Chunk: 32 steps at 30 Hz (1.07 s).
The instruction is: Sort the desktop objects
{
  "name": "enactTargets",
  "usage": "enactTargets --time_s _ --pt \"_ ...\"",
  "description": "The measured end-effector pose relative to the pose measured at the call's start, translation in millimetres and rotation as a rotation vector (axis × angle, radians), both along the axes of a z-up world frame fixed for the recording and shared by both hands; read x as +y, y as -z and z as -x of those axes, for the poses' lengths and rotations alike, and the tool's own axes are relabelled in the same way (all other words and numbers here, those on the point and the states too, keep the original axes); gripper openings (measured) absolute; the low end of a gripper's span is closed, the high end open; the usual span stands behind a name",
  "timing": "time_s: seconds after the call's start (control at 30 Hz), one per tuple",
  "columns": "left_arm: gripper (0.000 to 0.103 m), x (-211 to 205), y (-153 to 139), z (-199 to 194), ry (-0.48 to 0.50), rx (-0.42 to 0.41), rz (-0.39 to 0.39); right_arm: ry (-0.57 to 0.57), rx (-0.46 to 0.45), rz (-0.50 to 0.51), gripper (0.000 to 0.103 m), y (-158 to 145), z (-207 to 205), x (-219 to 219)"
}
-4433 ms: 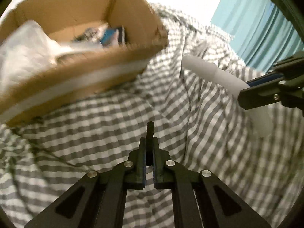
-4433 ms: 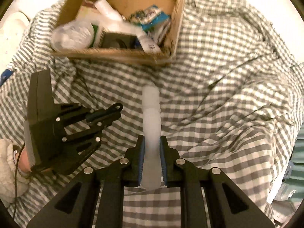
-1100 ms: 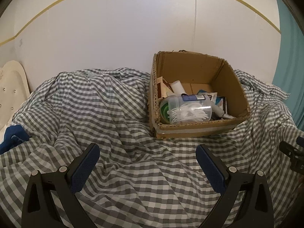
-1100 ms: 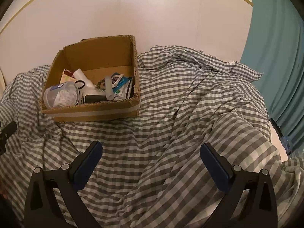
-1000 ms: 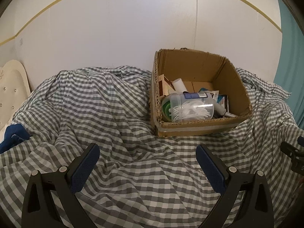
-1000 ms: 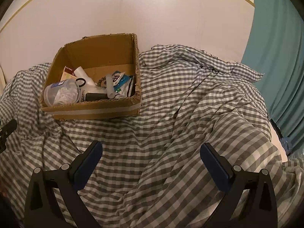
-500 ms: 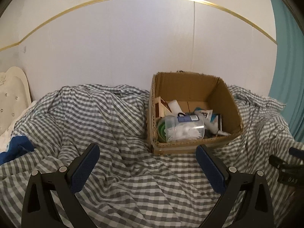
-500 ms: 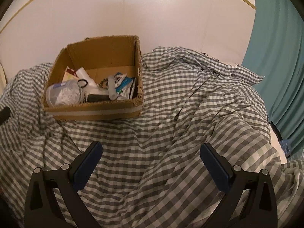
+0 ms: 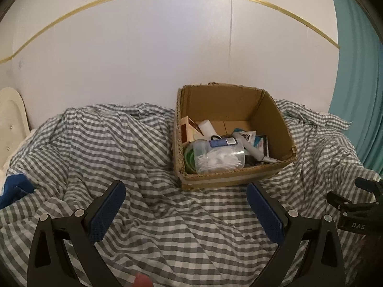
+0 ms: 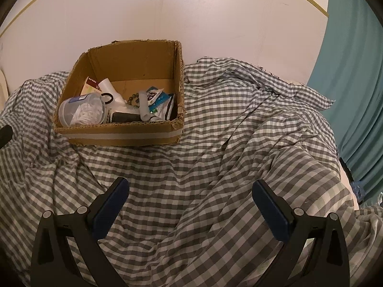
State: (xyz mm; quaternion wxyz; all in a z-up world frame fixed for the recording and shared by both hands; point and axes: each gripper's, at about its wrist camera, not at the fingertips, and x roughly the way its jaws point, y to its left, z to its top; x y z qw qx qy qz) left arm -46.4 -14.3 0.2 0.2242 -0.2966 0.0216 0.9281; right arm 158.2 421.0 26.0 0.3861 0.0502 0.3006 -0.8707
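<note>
Both grippers hang released and empty above the checked bedspread point(image 10: 215, 143), jaws spread wide: the left gripper point(image 9: 186, 210) and the right gripper point(image 10: 191, 205). The cardboard box point(image 10: 119, 136) sits at about 11 o'clock in the right wrist view, against the wall, so it stays put while things drop in. Inside lie a cotton-swab tub point(image 10: 81, 112), a white tube point(image 10: 143, 107) and packets point(image 10: 158, 100). No loose object shows on the bed, so the sorting looks finished

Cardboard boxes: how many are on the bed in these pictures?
1. The cardboard box stands on the checked bedcover near the wall, left of centre in the right wrist view. Others may be hidden.
</note>
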Motion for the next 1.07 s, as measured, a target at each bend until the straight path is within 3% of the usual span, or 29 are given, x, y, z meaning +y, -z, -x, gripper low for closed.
enactTargets --time_s 0.13,0.3,0.73,0.9,1.07 --pt "0.103 3.2 4.7 2.4 0.032 -0.042 -0.016 0.004 0.011 -0.006 0.103 1.1 -1.2 -1.1" --pt "0.103 5.1 5.3 1.4 -0.016 -0.029 0.024 0.002 0.023 -0.016 0.103 2.7 -3.0 -2.1" --pt "0.103 9.0 10.5 3.6 -0.024 -0.041 0.075 -0.004 0.048 -0.034 0.103 6.9 -6.5 -4.7" --pt "0.103 3.4 9.7 -0.3 0.029 -0.056 0.006 -0.005 0.050 -0.036 0.103 6.7 -6.7 -5.0" --pt "0.103 6.0 11.6 -0.6 0.031 -0.059 0.019 -0.005 0.052 -0.037 0.103 6.6 -6.5 -4.8"
